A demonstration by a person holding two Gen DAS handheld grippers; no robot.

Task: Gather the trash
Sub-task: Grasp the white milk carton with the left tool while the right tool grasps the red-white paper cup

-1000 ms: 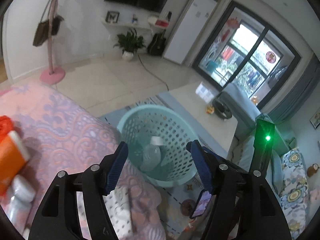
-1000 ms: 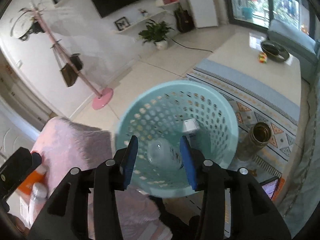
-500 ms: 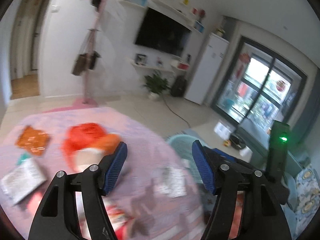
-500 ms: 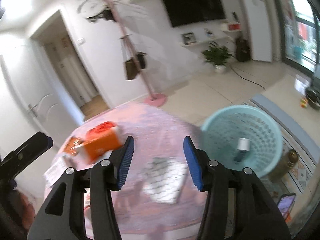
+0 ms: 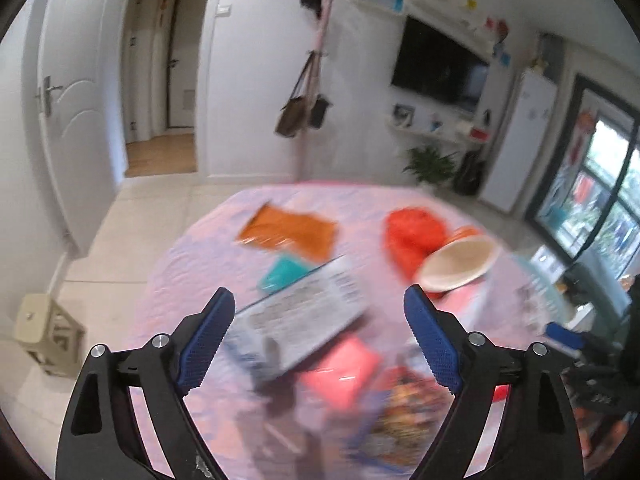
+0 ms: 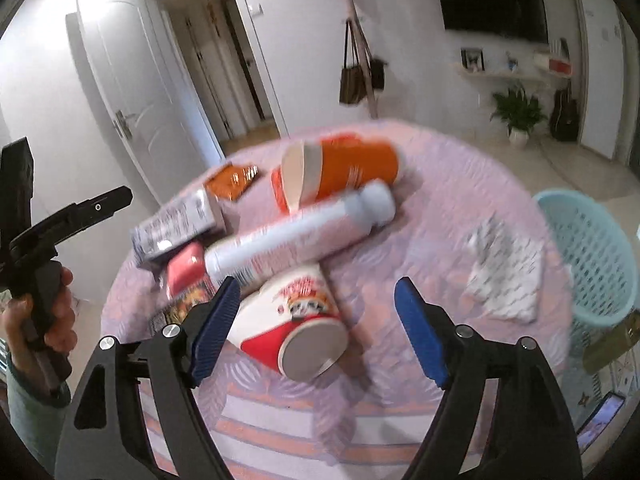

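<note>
Trash lies scattered on a round table with a pink patterned cloth (image 6: 440,184). My right gripper (image 6: 316,322) hangs over the near edge, its jaws opening and empty, with a tipped red-and-white paper cup (image 6: 296,320) just beyond them. Behind the cup lie a white spray can (image 6: 300,236), an orange cup (image 6: 340,172), a grey carton (image 6: 176,224) and a crumpled paper (image 6: 508,276). My left gripper (image 5: 318,332) is above the table too, jaws opening and empty, over the grey carton (image 5: 300,316). An orange packet (image 5: 288,232), a red bag (image 5: 412,232) and a teal card (image 5: 284,272) lie farther off.
A light-blue perforated basket (image 6: 592,256) stands on the floor to the right of the table. A hand holding the left gripper's handle (image 6: 44,300) shows at the left edge of the right wrist view. A beige stool (image 5: 48,332) stands on the floor to the left.
Both grippers swung away from the basket, where bottles lay, to face the littered table. Their jaws widened.
</note>
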